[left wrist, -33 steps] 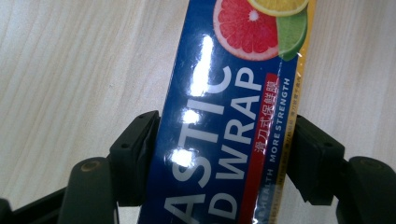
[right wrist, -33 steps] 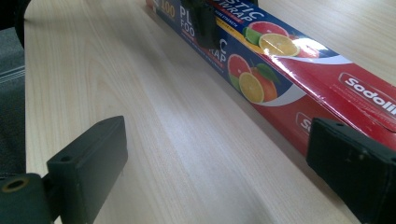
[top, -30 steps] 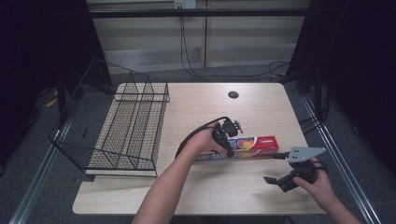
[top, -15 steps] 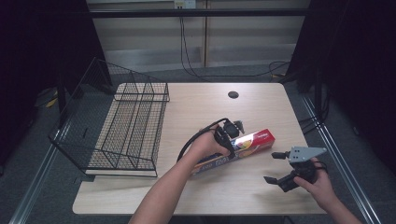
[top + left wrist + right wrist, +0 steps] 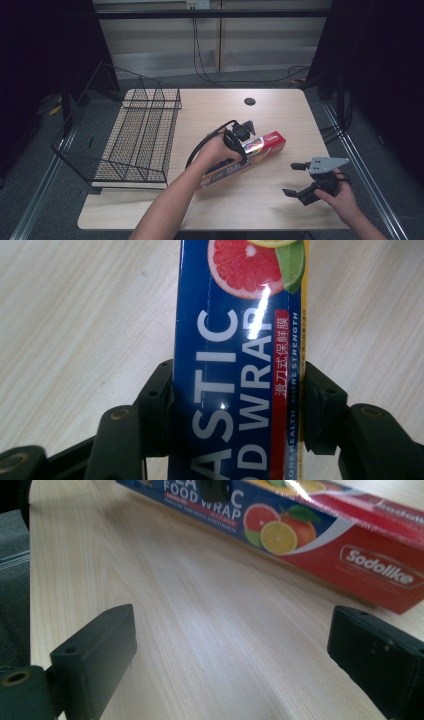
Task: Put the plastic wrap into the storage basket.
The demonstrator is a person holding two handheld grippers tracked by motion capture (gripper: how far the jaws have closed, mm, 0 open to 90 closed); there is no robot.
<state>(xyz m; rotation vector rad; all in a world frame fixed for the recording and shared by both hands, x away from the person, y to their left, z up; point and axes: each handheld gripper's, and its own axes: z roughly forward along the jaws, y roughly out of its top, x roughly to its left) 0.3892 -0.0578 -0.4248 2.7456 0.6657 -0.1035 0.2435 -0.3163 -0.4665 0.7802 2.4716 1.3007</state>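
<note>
Blue-and-red plastic wrap box (image 5: 247,157) lies mid-worktop (image 5: 280,110), where our left tool (image 5: 239,405) pinches it between its 2 jaws, while our right tool (image 5: 295,179) gapes wide near the right edge.

Bare tabletop (image 5: 240,205) between left gripper (image 5: 239,146) and right gripper (image 5: 296,180): free passage. Wrap box (image 5: 260,150) lies slantwise across the middle, just ahead of right gripper. Wire rack (image 5: 137,140) blocks far side, beyond left gripper.
</note>
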